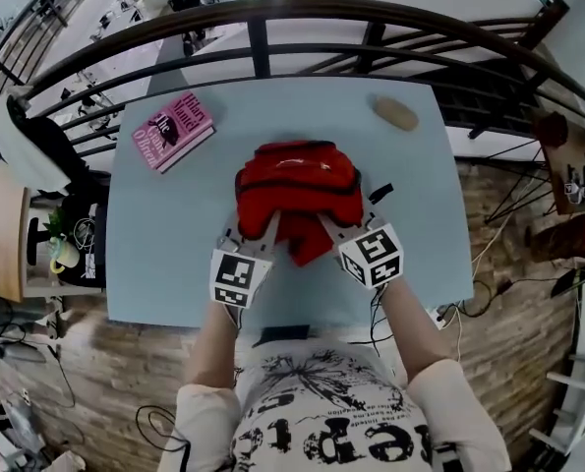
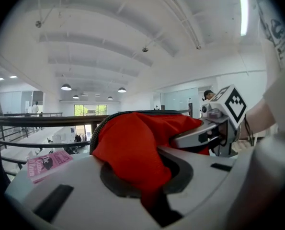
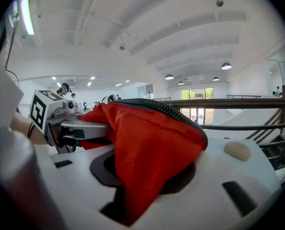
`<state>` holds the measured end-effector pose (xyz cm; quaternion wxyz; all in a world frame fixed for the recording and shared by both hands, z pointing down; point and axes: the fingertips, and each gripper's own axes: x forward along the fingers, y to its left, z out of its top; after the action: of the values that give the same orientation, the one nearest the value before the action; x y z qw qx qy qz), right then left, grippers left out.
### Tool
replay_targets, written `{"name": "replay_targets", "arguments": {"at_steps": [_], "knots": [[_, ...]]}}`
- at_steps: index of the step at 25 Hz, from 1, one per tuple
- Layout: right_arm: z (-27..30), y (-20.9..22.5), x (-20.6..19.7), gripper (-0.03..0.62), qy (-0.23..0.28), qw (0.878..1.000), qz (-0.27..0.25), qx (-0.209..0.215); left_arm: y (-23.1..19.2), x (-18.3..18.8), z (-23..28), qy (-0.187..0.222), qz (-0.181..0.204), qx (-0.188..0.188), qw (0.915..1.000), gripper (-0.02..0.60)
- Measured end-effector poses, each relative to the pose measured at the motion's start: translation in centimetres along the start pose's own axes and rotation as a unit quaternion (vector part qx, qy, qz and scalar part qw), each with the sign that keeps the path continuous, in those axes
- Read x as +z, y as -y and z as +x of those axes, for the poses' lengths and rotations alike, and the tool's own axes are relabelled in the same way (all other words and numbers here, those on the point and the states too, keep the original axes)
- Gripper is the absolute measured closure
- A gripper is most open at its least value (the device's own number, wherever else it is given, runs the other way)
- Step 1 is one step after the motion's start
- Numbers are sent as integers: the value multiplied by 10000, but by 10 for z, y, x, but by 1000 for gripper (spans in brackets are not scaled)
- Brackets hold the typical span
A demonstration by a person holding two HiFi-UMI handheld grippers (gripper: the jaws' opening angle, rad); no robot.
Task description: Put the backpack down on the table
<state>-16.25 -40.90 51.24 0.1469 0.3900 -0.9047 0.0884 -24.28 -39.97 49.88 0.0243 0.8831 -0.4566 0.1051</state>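
The red backpack (image 1: 297, 190) rests on the pale blue table (image 1: 154, 264), a little nearer than its middle, with its dark zip edge on top. My left gripper (image 1: 258, 232) is at the backpack's near left corner. In the left gripper view a narrow fold of the backpack (image 2: 132, 147) is pinched between the jaws of the left gripper (image 2: 154, 202). My right gripper (image 1: 343, 226) is at the near right corner. In the right gripper view a thick fold of the backpack (image 3: 152, 143) hangs between the parted jaws of the right gripper (image 3: 123, 210), with a dark gap beside it.
A pink book (image 1: 172, 131) lies at the table's far left corner. A beige oval object (image 1: 396, 113) sits at the far right. A dark curved railing (image 1: 263, 28) runs just behind the table. Cables lie on the wooden floor at the right.
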Motion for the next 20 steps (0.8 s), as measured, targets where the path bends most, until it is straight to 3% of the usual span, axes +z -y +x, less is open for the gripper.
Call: {"name": "replay_targets", "arguments": {"at_steps": [8,15,20], "knots": [[-29,-23,-56,427,-287,9993,157,191,41,-49,-32,-395,-555,18,9977,529],[-43,-35,-92,363,-278,9995,-77,-94,56,-87,-51,-366,-858,119,9956,487],[-51,-40,-127,313,-505,9985,-135,-191,70,-127,-58,-641,-1018,112,9927,449]]}}
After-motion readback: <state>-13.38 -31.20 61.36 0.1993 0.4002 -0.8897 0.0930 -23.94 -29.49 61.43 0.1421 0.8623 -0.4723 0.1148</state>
